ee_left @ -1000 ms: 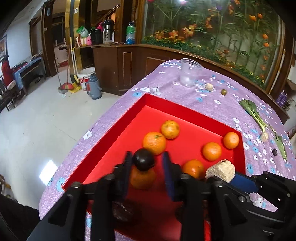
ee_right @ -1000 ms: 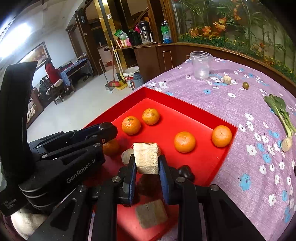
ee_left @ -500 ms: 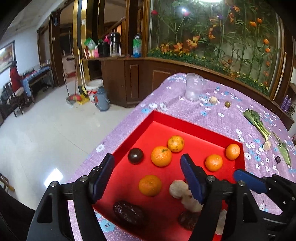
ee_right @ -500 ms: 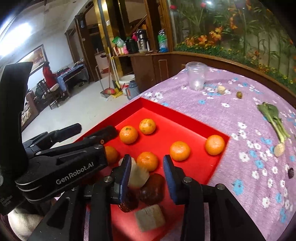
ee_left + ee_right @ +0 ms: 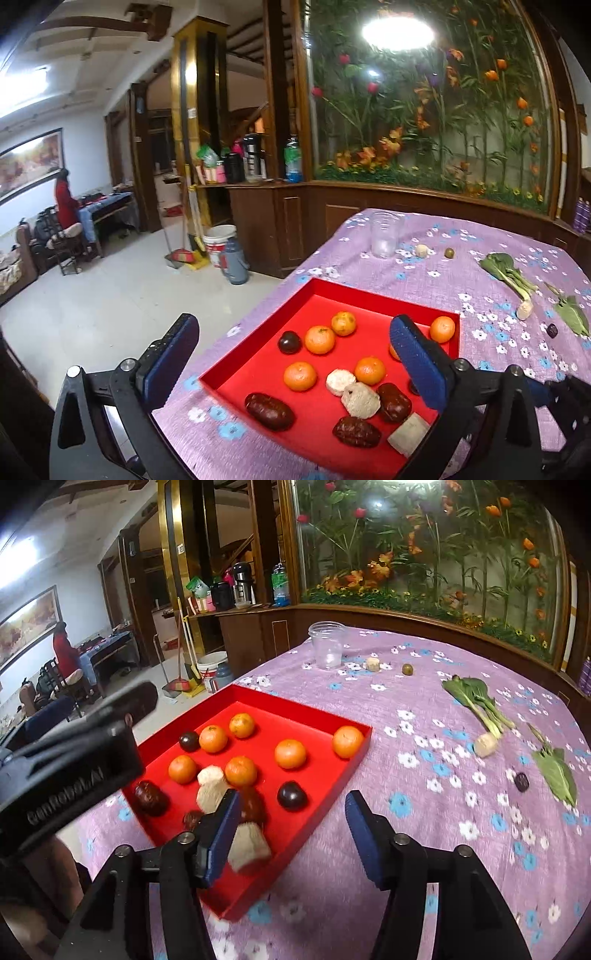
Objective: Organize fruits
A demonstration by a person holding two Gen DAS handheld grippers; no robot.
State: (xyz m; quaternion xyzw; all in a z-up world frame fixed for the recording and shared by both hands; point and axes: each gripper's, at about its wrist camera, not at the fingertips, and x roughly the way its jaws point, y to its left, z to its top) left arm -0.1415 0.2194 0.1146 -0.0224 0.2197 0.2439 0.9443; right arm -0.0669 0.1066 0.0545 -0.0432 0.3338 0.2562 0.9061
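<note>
A red tray on the purple flowered tablecloth holds several oranges, dark round plums, brown-red dates and pale cut chunks. My left gripper is open and empty, raised above the tray's near side. My right gripper is open and empty above the tray's near right corner. The left gripper's body shows at the left of the right wrist view.
A clear plastic cup stands at the far end of the table. A pale chunk, a small green-brown fruit, bok choy, a loose leaf and a dark plum lie on the cloth at the right.
The left gripper opened and let go of the dark plum into the tray. The right gripper opened and dropped its pale chunk there. Both have pulled back and up.
</note>
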